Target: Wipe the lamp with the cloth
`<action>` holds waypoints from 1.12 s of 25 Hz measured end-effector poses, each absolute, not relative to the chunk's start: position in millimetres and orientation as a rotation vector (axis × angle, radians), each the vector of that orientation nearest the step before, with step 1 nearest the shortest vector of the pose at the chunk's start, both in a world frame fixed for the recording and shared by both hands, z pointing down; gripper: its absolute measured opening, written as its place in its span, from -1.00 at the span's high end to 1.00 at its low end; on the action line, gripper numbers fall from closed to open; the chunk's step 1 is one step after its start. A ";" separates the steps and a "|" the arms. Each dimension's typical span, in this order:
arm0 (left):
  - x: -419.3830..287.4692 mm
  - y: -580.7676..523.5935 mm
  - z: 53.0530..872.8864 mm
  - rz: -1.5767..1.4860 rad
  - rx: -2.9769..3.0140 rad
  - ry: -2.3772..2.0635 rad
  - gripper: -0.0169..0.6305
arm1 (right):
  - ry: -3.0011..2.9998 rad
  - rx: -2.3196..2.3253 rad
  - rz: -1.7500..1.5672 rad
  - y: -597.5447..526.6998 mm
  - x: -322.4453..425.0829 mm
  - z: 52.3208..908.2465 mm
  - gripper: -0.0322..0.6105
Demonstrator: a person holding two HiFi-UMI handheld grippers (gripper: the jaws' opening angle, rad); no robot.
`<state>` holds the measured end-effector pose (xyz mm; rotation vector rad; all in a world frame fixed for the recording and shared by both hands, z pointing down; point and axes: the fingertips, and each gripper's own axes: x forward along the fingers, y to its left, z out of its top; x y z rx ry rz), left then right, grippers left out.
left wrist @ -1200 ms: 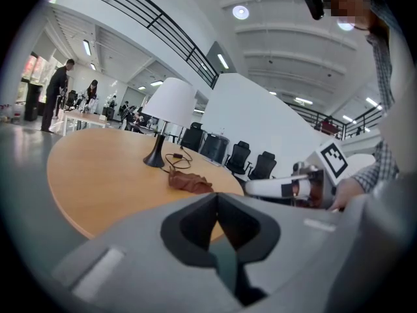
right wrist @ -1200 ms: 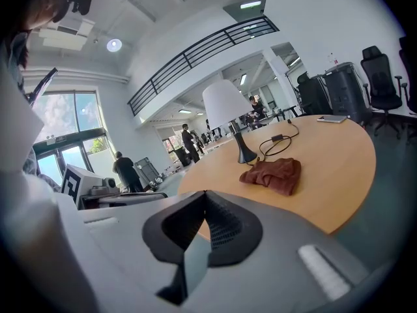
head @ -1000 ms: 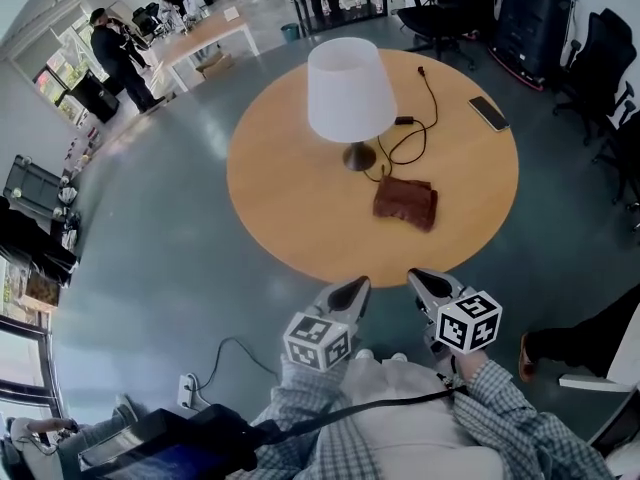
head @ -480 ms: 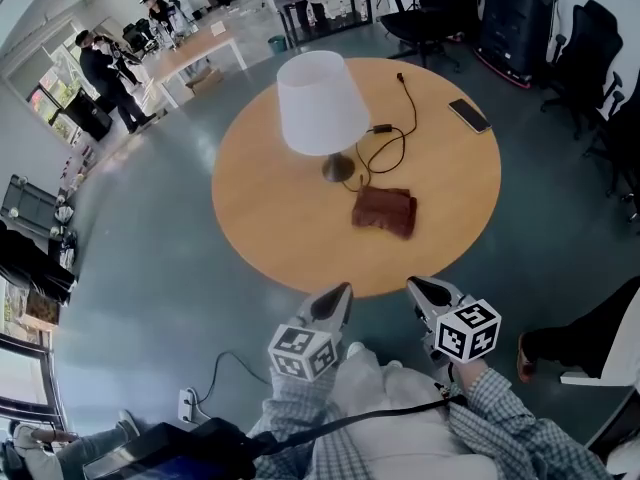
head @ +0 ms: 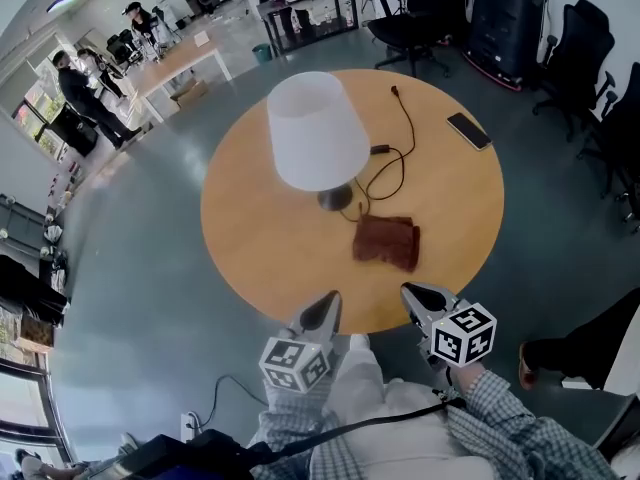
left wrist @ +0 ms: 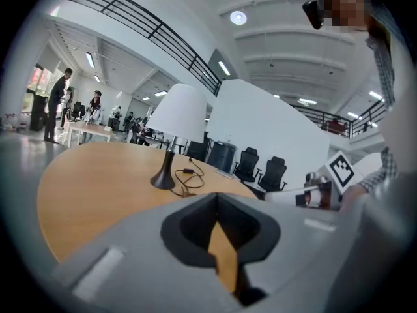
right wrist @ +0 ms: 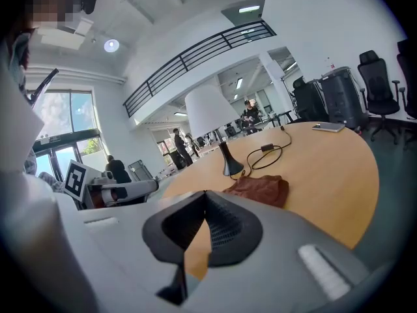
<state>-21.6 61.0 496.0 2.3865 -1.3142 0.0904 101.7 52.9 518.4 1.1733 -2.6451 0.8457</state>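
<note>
A lamp with a white shade (head: 317,131) and a dark base (head: 335,199) stands near the middle of the round wooden table (head: 250,243). A folded brown cloth (head: 386,242) lies just in front of the base, to its right. Both grippers hover side by side at the table's near edge, short of the cloth. My left gripper (head: 326,306) is shut and empty, and so is my right gripper (head: 414,295). In the left gripper view the lamp (left wrist: 176,113) is ahead past the left gripper (left wrist: 217,199). In the right gripper view the cloth (right wrist: 257,189) lies just beyond the right gripper (right wrist: 205,197).
A black cable (head: 392,158) loops from the lamp base across the table, and a phone (head: 468,130) lies at the far right. Black office chairs (head: 575,58) stand beyond the table. People stand by a desk at the far left (head: 80,93).
The table, lamp and cloth have drawn nearer in the head view. Both grippers now reach the table's near edge, still shut.
</note>
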 end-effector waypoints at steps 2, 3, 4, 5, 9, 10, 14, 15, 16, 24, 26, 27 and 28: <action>-29.6 45.0 496.8 0.089 2.389 -1.304 0.93 | -2.648 1.184 0.849 32.1 91.9 515.8 0.88; -34.0 35.8 497.3 0.090 2.391 -1.297 0.93 | -2.651 1.189 0.849 20.7 86.2 514.0 0.88; -38.5 26.7 497.9 0.092 2.392 -1.290 0.93 | -2.653 1.193 0.847 10.0 80.4 512.3 0.88; -42.8 17.8 498.4 0.093 2.393 -1.283 0.93 | -2.654 1.196 0.845 0.4 74.8 510.7 0.88; -56.7 -17.1 498.6 0.074 2.393 -1.262 0.93 | -2.655 1.205 0.839 -30.7 57.2 505.7 0.88; -58.5 -25.0 498.5 0.067 2.395 -1.254 0.93 | -2.652 1.208 0.837 -37.6 54.4 505.8 0.88; -63.3 -43.5 500.7 0.058 2.403 -1.212 0.93 | -2.620 1.232 0.839 -57.8 46.6 510.7 0.89; -65.6 -47.5 502.5 0.054 2.400 -1.207 0.93 | -2.615 1.240 0.842 -61.7 44.8 512.0 0.88; -67.7 -51.8 504.8 0.048 2.394 -1.205 0.93 | -2.611 1.245 0.846 -65.4 43.6 513.2 0.88; -69.4 -78.9 511.3 -0.018 2.320 -1.229 0.93 | -2.589 1.190 0.859 -85.0 48.0 518.1 0.88; -68.0 -82.5 506.4 -0.094 2.291 -1.209 0.93 | -2.591 1.173 0.858 -89.2 50.5 515.5 0.88; -66.8 -84.8 502.6 -0.152 2.277 -1.188 0.93 | -2.593 1.167 0.856 -91.2 51.9 514.0 0.88; -65.4 -87.9 497.6 -0.222 2.259 -1.162 0.93 | -2.597 1.163 0.853 -93.3 53.3 512.6 0.88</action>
